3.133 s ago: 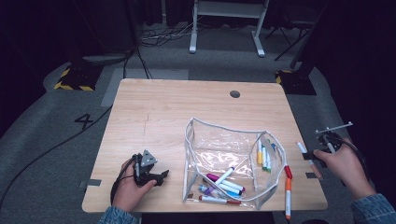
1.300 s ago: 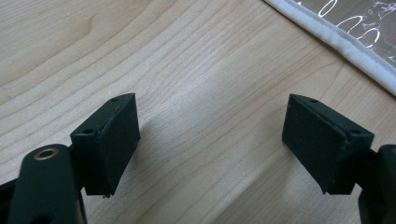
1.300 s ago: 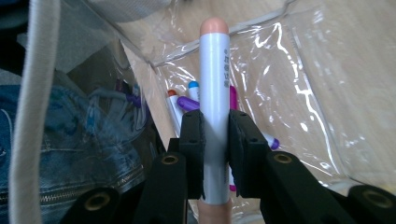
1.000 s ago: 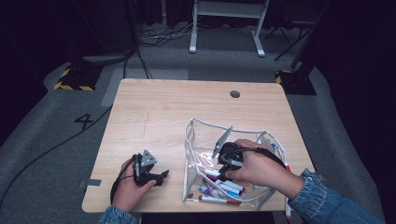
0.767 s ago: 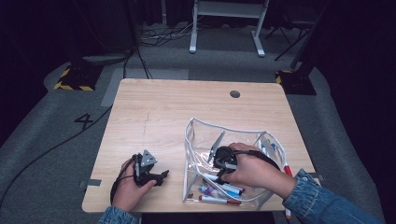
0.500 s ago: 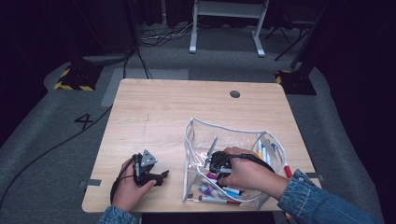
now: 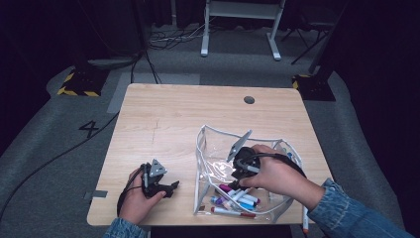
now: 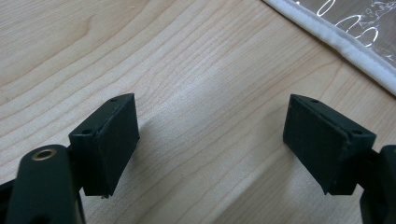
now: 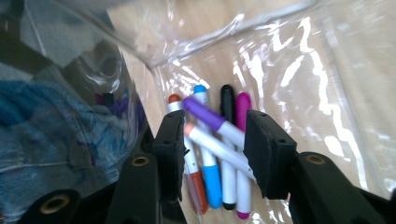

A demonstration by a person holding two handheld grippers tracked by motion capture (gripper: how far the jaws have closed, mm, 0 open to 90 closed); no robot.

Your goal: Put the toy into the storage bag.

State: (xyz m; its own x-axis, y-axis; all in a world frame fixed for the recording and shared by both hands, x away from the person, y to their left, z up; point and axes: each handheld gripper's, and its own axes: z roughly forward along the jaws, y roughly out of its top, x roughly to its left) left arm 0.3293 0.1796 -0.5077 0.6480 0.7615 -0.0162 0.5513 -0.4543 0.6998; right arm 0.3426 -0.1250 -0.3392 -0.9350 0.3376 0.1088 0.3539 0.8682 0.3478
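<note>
right gripper [image 9: 212, 154]: you're holding it inside the clear pouch [image 7: 213, 148], jaws just been opening and now standing half apart; two markers are lying between the pads, the pads don't seem to be pressing on them.
between jaws: purple-capped marker [image 9: 210, 119] and a peach-tipped white marker [image 9: 212, 147], both crossing the gap at a slant.
heap beyond: markers [image 7: 236, 196] are lying bunched at the pouch's near end, just under and ahead of your right gripper [image 7: 241, 171].
long axis: the heap is running roughly along your jaws; the two in the gap are lying across it.
key relation: markers are directly below the tips, so the coming move is likely a straight pull back out through the pouch mouth.
nearer hand: right, already in the pouch; left is well apart.
left gripper [image 8: 210, 144]: you're resting it low over the table [image 8: 187, 70], jaws wide apart, nothing between them; pouch edge [image 8: 345, 49] is near.
materials: pouch is glossy see-through plastic, crinkled, white sewn rim; markers are smooth plastic cylinders; pads are matte black blocks; table is pale wood grain.
</note>
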